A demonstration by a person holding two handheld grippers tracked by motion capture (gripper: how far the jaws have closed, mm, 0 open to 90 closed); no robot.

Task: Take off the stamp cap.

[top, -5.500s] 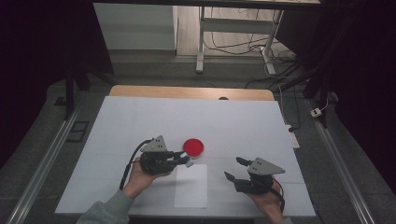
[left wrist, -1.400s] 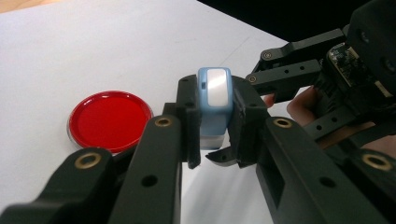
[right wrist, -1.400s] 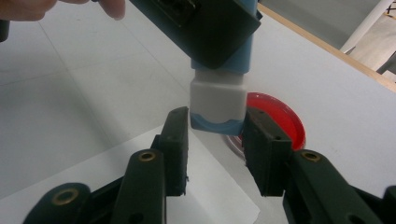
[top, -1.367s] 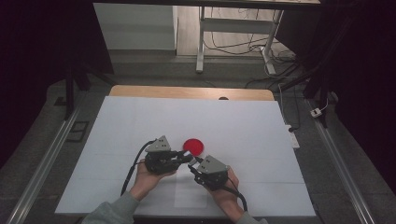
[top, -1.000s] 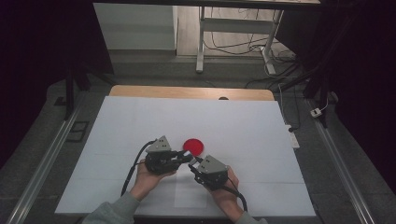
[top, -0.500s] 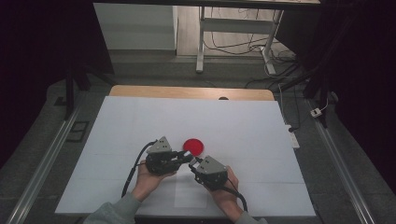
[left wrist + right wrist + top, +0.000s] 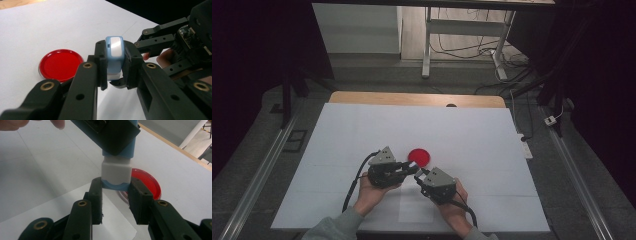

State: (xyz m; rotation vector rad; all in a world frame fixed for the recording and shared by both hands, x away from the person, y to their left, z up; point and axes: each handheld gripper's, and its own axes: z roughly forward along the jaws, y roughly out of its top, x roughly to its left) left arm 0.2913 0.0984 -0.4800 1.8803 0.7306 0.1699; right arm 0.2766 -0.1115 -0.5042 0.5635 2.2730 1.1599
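Your left gripper [image 7: 113,75] clamps the small blue-and-white holder [image 7: 114,56], its long axis pointing at your right gripper [image 7: 115,195]. The right jaws flank its white end, probably pinching it, though contact isn't clear.

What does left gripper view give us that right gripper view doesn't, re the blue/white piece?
Left gripper view: the left tool clamped on the blue part of the blue-and-white piece, its grey top face, and the right tool coming in from beyond it.

Right gripper view: the white part with a blue lower edge sitting between the right tool's jaws, a paper sheet below, and a fingertip at the top.

Both: the same piece held at each end, the red dish and the white table.
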